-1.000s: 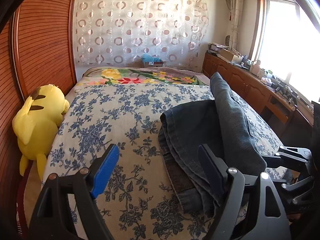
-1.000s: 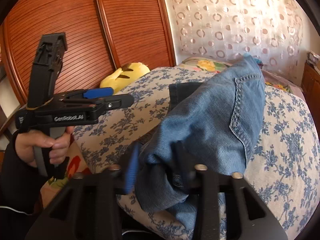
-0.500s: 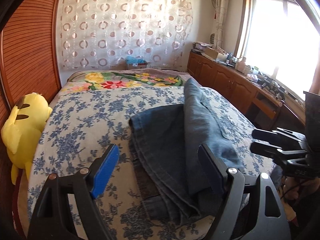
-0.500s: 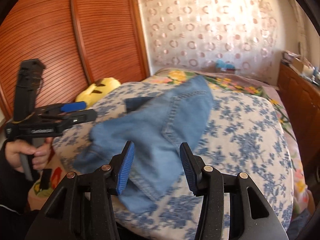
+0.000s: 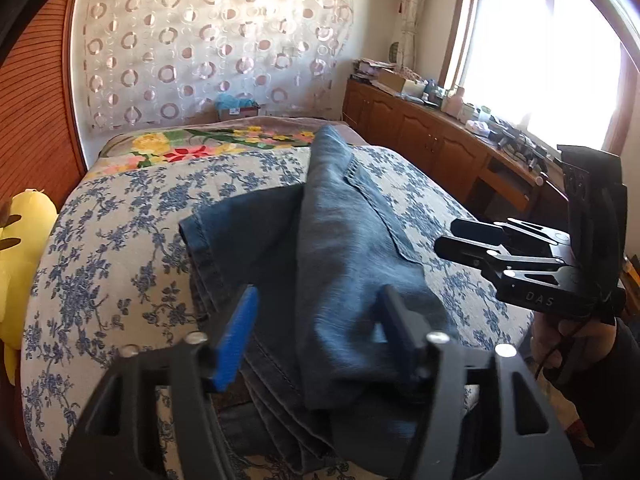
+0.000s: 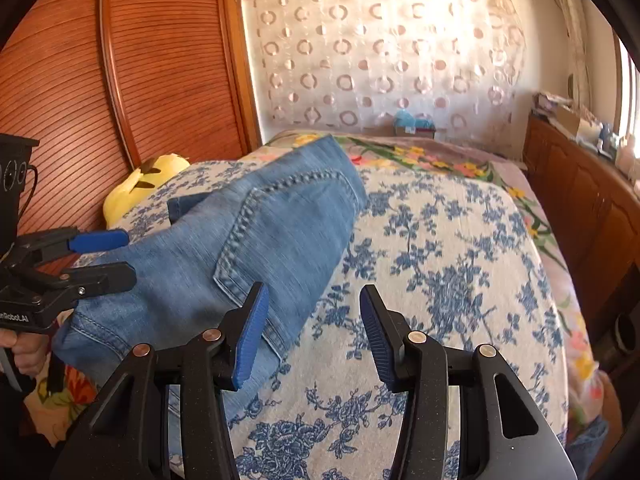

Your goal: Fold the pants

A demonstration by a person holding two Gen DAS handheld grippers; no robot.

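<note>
A: Where are the jeans (image 5: 332, 264)?

B: On the bed (image 5: 120, 248), lying on the blue-flowered cover, folded into a thick stack. In the left wrist view they fill the middle and lower middle of the frame; in the right wrist view they run from the upper middle down to the lower left, back pocket facing up.

A: And the left gripper (image 5: 316, 320)?

B: At the bottom of its own view, jaws closing. The denim lies between them, but the picture is blurred there and I see no pad pressing on it.

A: The right gripper (image 6: 310, 320)?

B: Jaws partly apart, nothing between them but the flowered cover. Its left finger (image 6: 250, 332) overlaps the edge of the jeans in the picture.

A: Anything else?

B: A yellow plush toy (image 6: 146, 184) sits at the left edge of the bed, against the wooden wardrobe (image 6: 132, 80).
</note>
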